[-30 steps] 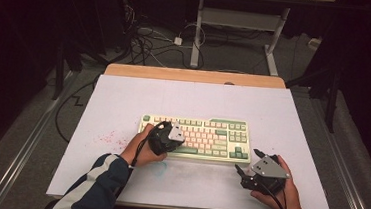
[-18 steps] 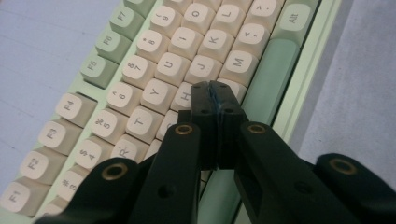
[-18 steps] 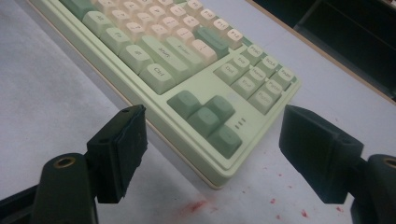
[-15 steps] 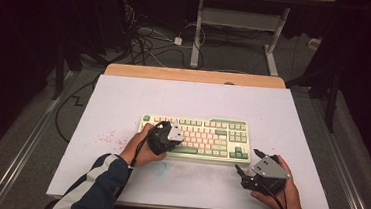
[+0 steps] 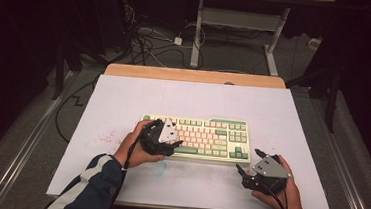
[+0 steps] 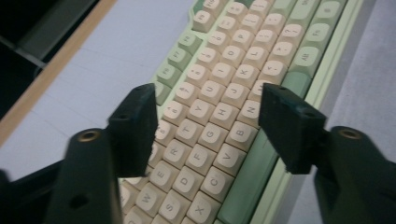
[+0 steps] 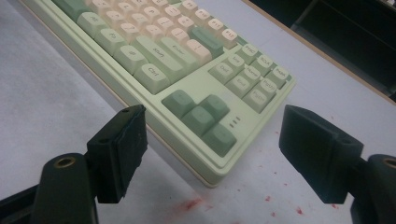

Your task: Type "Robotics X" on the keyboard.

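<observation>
**Pale-green keyboard under 2 open claws**

Pale-green and cream, the keyboard point(image 5: 198, 137) lies flat near the middle of the white table point(image 5: 123, 99), its long side running across the high view. The left claw point(image 6: 208, 123) hangs over the keyboard's left half, above the letter keys; its jaws have just been opening and now stand wide apart, with nothing gripped between them, only keys seen below. The left hand point(image 5: 137, 148) rests at the keyboard's near-left corner. The right claw point(image 7: 212, 154) sits just off the near-right corner of the keyboard, close to the arrow keys point(image 7: 201, 116), its jaws also spread wide and holding nothing. Red specks point(image 7: 191, 204) mark the table beside that corner.
</observation>
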The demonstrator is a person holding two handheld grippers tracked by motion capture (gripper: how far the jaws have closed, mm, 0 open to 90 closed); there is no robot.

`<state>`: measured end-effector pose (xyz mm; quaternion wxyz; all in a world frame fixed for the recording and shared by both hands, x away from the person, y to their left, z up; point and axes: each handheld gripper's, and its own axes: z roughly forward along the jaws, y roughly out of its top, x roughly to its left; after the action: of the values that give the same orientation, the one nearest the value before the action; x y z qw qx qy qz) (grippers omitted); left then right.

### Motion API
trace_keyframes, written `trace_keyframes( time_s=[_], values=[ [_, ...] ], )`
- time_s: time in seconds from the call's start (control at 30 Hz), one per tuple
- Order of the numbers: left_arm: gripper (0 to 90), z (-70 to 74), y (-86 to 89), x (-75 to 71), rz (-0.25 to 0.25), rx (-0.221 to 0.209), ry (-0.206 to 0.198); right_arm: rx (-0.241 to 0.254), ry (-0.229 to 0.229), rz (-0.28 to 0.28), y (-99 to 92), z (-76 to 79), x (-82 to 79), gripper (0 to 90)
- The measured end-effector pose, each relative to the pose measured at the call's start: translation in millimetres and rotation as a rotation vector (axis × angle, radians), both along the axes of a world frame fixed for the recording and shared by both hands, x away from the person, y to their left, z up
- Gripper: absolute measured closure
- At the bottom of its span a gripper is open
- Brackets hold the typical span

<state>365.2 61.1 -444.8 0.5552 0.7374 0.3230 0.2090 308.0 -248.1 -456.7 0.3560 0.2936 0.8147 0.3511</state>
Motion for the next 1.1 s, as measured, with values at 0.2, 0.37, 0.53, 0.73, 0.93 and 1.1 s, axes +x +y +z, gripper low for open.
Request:
trace_keyframes(
  time_s=[0.2,0.37,0.53,0.73,0.93,1.1],
  values=[
    [23.0,4.4,7.5,-4.0,0.014,-0.043,-0.021,0.003,-0.002,-0.002,0.0,0.5,-0.1,24.0],
    [21.5,5.7,18.1,-7.8,0.026,-0.049,-0.045,0.006,-0.002,-0.004,-0.8,0.5,0.1,24.0],
    [20.2,2.5,32.4,-10.7,0.054,-0.031,-0.066,0.01,0.002,-0.012,-2.3,0.6,1.5,24.0],
    [20.2,-2.4,50.5,-20.2,0.082,-0.026,-0.087,0.007,0.002,-0.016,-0.7,1.0,2.3,24.0],
    [20.2,-9.9,67.5,-27.3,0.123,-0.025,-0.086,0.017,0.01,-0.018,2.5,3.1,6.4,25.2],
    [20.2,-13.7,80.2,-32.1,0.161,-0.024,-0.093,0.039,0.022,-0.002,5.3,7.1,11.1,26.7]
  ],
)
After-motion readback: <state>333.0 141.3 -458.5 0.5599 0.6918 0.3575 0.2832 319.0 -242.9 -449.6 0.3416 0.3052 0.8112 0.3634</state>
